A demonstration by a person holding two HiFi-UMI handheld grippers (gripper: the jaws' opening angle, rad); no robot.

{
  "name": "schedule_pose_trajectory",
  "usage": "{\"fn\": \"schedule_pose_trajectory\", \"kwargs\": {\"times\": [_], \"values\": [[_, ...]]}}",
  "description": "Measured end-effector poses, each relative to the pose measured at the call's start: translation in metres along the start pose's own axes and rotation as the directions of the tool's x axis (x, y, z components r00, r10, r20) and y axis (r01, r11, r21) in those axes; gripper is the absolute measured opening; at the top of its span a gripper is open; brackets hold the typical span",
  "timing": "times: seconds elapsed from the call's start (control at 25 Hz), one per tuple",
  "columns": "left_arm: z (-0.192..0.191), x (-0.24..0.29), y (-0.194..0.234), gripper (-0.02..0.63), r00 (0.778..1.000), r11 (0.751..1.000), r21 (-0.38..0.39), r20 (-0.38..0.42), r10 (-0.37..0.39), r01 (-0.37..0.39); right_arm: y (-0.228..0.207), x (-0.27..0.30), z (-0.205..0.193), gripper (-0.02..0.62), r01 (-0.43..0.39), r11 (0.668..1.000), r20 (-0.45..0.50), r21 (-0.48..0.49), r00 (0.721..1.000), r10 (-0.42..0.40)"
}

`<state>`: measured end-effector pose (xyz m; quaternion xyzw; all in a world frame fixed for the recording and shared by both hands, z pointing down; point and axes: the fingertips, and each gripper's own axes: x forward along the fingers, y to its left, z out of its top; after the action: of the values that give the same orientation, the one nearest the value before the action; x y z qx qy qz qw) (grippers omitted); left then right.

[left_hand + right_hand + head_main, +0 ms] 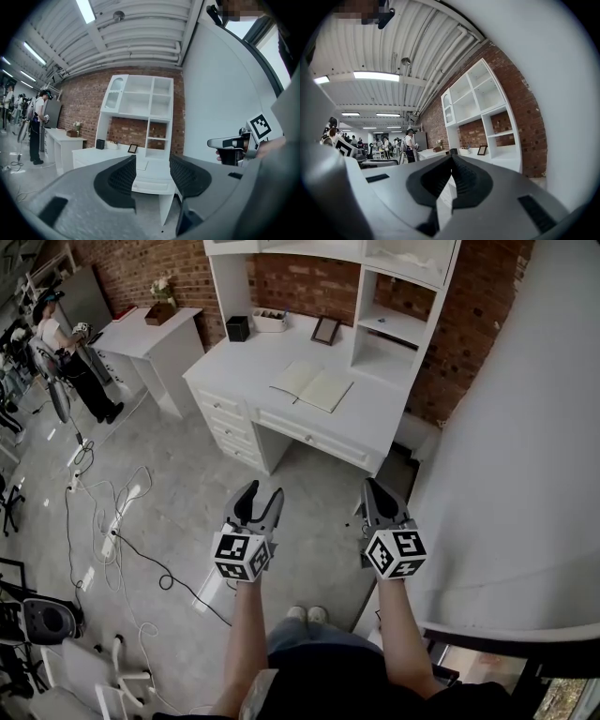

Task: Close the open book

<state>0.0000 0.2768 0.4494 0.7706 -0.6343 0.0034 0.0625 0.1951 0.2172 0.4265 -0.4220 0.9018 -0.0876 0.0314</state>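
The open book [312, 386] lies flat with pale pages up on the white desk [246, 360], well ahead of both grippers. My left gripper [262, 495] is held level over the floor in front of the desk; its jaws stand apart with nothing between them, and in the left gripper view [152, 161] the desk shows through the gap. My right gripper [373, 486] is beside it to the right, also level, and its pads meet in the right gripper view [451, 158] with nothing held. Neither gripper touches the book.
On the desk stand a picture frame [325, 330], a black cup [237, 328] and a small box [270, 320], under a white shelf unit [389, 306]. A white wall [525, 446] rises close on the right. Cables [112, 517] lie on the floor; a person [67, 357] stands by a second table [141, 332].
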Motion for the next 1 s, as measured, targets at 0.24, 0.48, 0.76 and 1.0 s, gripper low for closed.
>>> {"fn": "schedule_pose_trajectory", "kwargs": {"times": [0.24,0.48,0.76,1.0], "values": [[0.009,0.011,-0.005,0.196,0.999,1.000,0.007,0.036,0.010,-0.010,-0.012,0.001,0.011,-0.002,-0.007,1.000,0.029,-0.008,1.000,0.008],[0.024,0.024,-0.003,0.196,0.997,1.000,0.007,0.069,0.020,-0.021,-0.026,0.004,0.027,-0.003,0.006,1.000,0.057,-0.004,0.998,-0.006],[0.030,0.061,0.006,0.196,0.997,0.999,0.031,0.077,0.007,-0.009,-0.047,0.029,0.034,-0.002,0.027,1.000,0.072,-0.001,0.997,-0.026],[0.048,0.112,0.033,0.196,0.993,0.998,0.054,0.112,-0.021,0.015,-0.061,0.075,0.035,-0.003,0.038,0.999,0.082,-0.017,0.996,-0.037]]}}
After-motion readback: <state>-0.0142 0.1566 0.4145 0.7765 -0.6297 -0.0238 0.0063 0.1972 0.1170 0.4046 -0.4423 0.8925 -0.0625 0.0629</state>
